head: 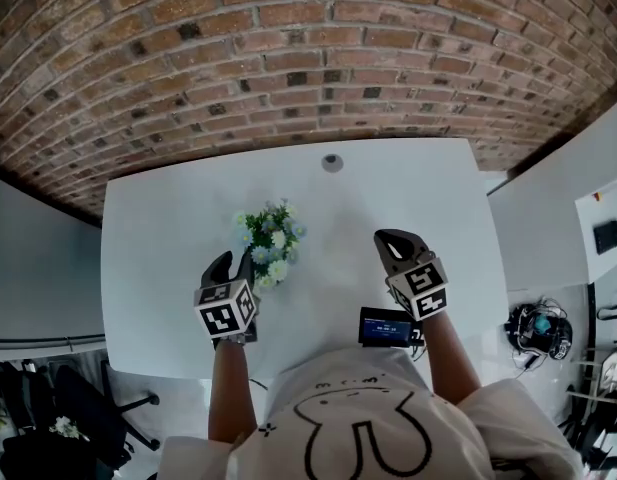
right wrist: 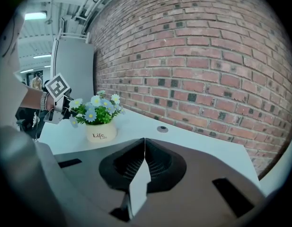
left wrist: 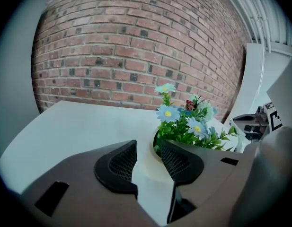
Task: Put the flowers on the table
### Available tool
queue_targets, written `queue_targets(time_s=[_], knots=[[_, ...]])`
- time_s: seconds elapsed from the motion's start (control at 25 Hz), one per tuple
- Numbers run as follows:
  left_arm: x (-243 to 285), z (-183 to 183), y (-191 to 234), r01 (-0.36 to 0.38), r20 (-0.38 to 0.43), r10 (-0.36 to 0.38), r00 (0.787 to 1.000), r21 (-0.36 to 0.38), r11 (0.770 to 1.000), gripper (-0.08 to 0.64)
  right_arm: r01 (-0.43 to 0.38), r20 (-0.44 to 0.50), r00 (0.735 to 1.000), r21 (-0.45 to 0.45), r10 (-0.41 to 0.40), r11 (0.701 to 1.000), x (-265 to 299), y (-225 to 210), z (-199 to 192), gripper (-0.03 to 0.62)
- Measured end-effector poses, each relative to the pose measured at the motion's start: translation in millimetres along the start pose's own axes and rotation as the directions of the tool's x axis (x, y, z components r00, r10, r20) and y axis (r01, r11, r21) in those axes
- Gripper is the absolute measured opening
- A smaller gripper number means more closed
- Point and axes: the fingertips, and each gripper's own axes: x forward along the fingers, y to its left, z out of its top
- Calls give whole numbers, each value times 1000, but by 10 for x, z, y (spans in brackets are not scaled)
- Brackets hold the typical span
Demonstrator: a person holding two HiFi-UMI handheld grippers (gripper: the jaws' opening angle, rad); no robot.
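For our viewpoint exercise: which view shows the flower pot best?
The right gripper view: the flower pot stands whole, side-on, print visible. The head view shows only the flowers from above; the left gripper view, mostly flowers.

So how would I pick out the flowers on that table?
In front of the brick wall stands a white table. Left of its middle sits a cream pot of flowers: blue and white daisies, the only colourful thing beside a grey disc and a dark screen.

White table (head: 168, 268): flower pot (right wrist: 101, 134) standing; round cap (head: 332, 162) near far edge.
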Motion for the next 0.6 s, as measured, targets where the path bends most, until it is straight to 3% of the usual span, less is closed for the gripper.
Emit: queue_targets(time_s=[0.6], knots=[[-559,-62,70,-14,86,15,996,-14,1000,156,65,156,985,14,-66,998,-523,184,342,15]])
